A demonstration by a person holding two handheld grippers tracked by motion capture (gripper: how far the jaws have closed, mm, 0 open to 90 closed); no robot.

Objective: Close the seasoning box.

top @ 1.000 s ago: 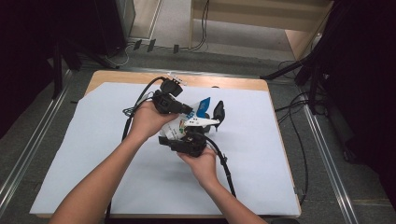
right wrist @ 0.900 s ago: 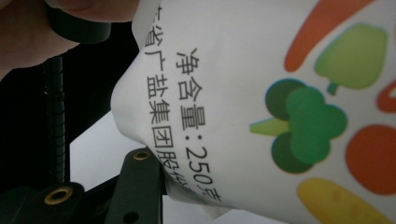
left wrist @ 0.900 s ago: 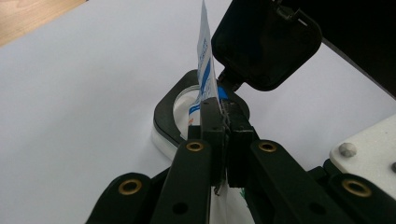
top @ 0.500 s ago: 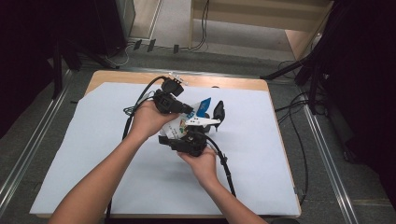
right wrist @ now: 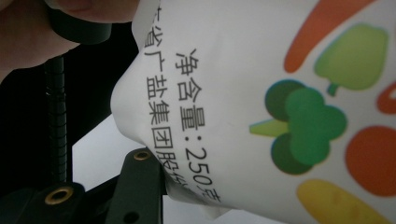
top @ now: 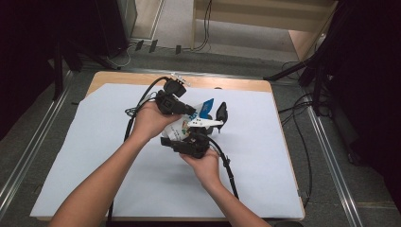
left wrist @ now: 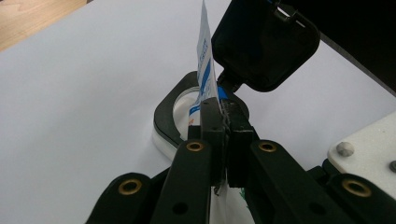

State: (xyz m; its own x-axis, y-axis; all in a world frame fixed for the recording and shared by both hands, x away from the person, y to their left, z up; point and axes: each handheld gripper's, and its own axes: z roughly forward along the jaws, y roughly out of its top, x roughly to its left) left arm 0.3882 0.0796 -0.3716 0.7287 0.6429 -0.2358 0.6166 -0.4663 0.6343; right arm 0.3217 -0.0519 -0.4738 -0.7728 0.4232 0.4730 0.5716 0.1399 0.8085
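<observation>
A white bag (top: 181, 126) with a blue top (top: 206, 108) hangs over the middle of the table, held between both grippers. My left gripper (top: 191, 111) is shut on its thin top edge (left wrist: 204, 60), and the pads (left wrist: 211, 116) pinch it flat. From below, my right gripper (top: 188, 141) is shut on the bag's body (right wrist: 261, 107), which is printed with vegetables and black characters. One black finger (right wrist: 140, 184) presses its side; the other is hidden behind the bag. Just beyond the bag stands a black-rimmed container (left wrist: 166, 116) with its lid (left wrist: 264, 44) flipped up (top: 221, 113).
A white sheet (top: 85, 161) covers the wooden table (top: 236, 85). Cables trail from both grippers across the sheet toward the near edge (top: 230, 170). More cables and dark stands lie on the floor past the far and right sides.
</observation>
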